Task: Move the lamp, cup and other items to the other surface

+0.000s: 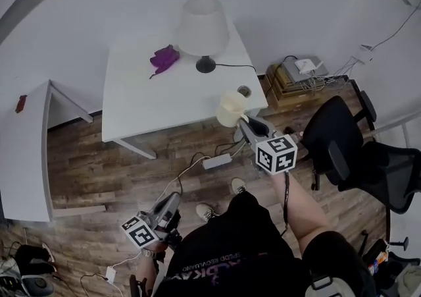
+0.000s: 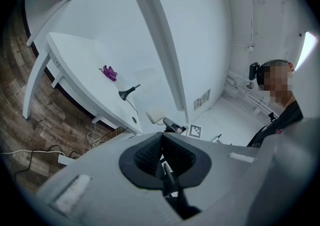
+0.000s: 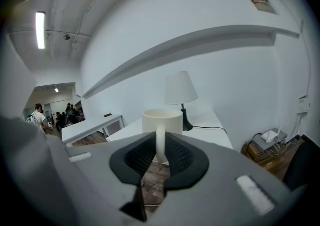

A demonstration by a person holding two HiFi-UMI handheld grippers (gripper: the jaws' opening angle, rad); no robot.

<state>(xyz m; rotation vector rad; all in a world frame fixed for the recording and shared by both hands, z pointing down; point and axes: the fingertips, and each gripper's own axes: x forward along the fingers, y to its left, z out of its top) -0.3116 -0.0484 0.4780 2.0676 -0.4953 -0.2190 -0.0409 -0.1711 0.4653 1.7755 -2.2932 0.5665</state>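
In the head view the right gripper (image 1: 245,121) holds the cup (image 1: 230,108) at the front edge of the desk (image 1: 131,105), near its right corner. The lamp (image 1: 204,26) stands by the back edge with a purple cloth (image 1: 164,58) to its left, and the left gripper (image 1: 172,202) hangs over the floor. The left gripper view shows its jaws together with nothing between them. The right gripper view shows its jaws clamped on the handle of the upright cup, with the lamp beyond.

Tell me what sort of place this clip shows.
Probably an office or lab workroom: plain white desks, black swivel office chairs, and a power strip lying on the wood floor.
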